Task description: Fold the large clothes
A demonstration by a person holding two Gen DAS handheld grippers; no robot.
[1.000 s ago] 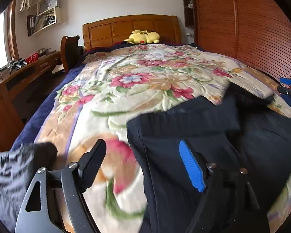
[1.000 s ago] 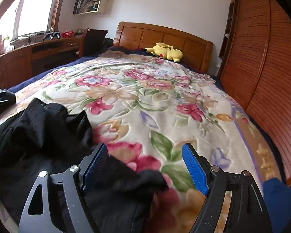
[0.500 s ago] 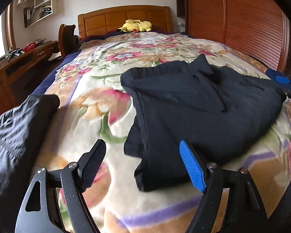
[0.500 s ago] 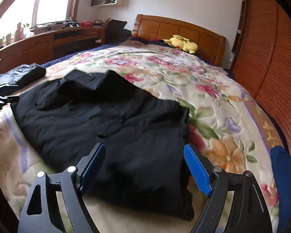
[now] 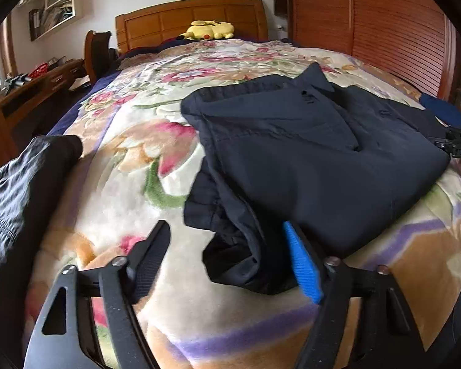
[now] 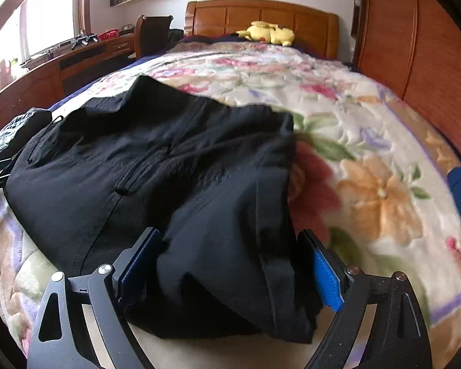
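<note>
The black trousers point(image 5: 316, 160) lie in the middle of the flowered blanket point(image 5: 129, 166), already doubled over into a thick pile, with the waistband toward the headboard. I judge that I am between two folds. My left claw point(image 5: 230, 261) is wide apart and holds nothing; it hovers above the loose lower corner of the trousers. My right claw point(image 6: 230, 264) is also apart, with the near edge of the cloth between its fingers but not clamped. A second dark garment point(image 5: 18, 178) waits at the left edge. Next, I think, both claws must close on the near edge and bring it up evenly
</note>
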